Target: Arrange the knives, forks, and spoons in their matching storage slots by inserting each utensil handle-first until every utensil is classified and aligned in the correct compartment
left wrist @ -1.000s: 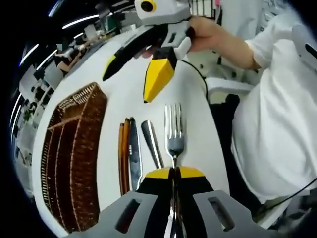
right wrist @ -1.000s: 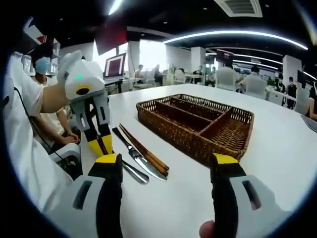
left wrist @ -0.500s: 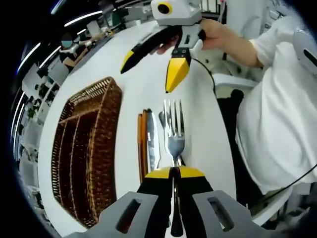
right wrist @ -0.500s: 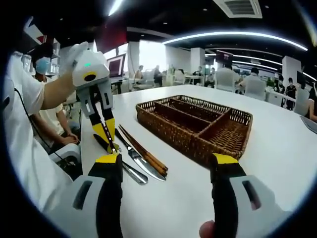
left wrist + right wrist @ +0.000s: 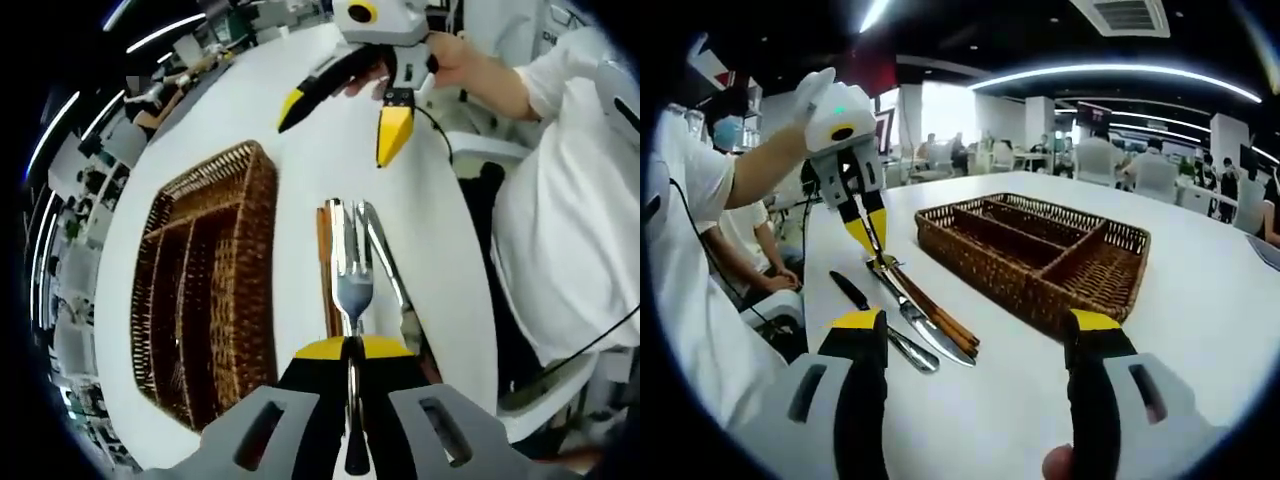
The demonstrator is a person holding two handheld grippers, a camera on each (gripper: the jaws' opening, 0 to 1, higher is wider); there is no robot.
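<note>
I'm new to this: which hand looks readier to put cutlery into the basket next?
Left, probably. The left gripper already grips the fork beside the basket; the right gripper is open with nothing in it.

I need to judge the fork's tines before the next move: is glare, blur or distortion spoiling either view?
Left gripper view: the fork is sharp but its tines carry bright glare; fisheye bends the wicker tray and table edge. Right gripper view: the left gripper is crisp, ceiling strip lights are blown out, and the background people are soft.
</note>
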